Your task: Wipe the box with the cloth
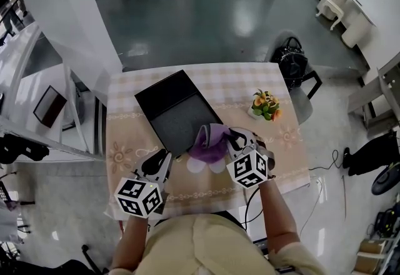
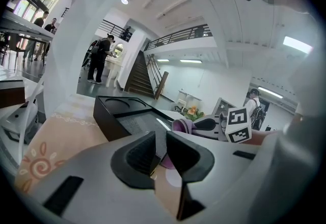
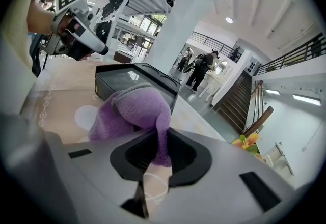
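Beige checked fabric is laid over the counter (image 1: pixel 125 136). Just off the box's near left corner the left gripper (image 1: pixel 161 161) is held, its dark moulded fingers (image 2: pixel 140 157) set slightly apart with nothing pinched between them. A flat, rectangular black box (image 1: pixel 172 108) with a matt grey top is set askew on the counter. Against the box's near right corner a soft purple towelling cloth (image 1: pixel 209 142) is bunched into a rounded heap. A hanging fold of it is pinched between the fingers (image 3: pixel 186 154) of the right gripper (image 1: pixel 236 140). Right of the box, well apart, a small pot of orange flowers (image 1: pixel 265 105) is seen.
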Tool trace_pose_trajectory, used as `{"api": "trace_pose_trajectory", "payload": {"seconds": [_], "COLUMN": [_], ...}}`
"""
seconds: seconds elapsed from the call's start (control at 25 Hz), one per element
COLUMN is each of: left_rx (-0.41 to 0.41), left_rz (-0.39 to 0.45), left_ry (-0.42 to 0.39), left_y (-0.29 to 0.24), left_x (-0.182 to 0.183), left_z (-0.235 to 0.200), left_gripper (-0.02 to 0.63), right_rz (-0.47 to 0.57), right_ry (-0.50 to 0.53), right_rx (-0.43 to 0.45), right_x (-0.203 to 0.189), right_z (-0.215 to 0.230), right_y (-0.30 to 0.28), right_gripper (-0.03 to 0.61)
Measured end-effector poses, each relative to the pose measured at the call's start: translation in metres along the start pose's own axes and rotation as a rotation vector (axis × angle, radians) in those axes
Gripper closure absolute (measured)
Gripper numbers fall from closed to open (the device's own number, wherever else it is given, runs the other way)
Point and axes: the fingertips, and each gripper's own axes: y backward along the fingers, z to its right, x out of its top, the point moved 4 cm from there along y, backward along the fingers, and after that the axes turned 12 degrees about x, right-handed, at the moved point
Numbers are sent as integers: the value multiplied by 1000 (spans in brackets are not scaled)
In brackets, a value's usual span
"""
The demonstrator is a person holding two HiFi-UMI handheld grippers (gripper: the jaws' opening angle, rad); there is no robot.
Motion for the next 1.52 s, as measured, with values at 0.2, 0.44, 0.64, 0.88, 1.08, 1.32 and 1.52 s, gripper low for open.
{"api": "trace_pose_trajectory", "payload": {"seconds": [0.2,0.44,0.64,0.88,1.08,1.32,1.52], "left_rx": [7,17,30,49,95,142,151], "left_rz": [8,45,79,120,155,181,189], "left_ry": [-5,-17,-35,-70,-101,-105,-91], "left_y": [0,1,-1,-1,-5,-15,-30], "left_x": [2,17,32,53,74,87,91], "left_z": [-1,-3,-7,-15,-32,-46,-53], "left_gripper": [540,540,540,540,540,540,540], "right_rz": [38,149,218,243,244,187,169], "right_ry": [-6,1,50,70,85,76,38], "right_rx": [35,-20,-107,-198,-225,-318,-251], "right_x": [15,60,97,126,144,142,136], "right_z": [2,37,76,115,136,155,154], "right_y": [27,74,84,61,27,-6,-34], "right_gripper": [505,506,506,506,506,506,506]}}
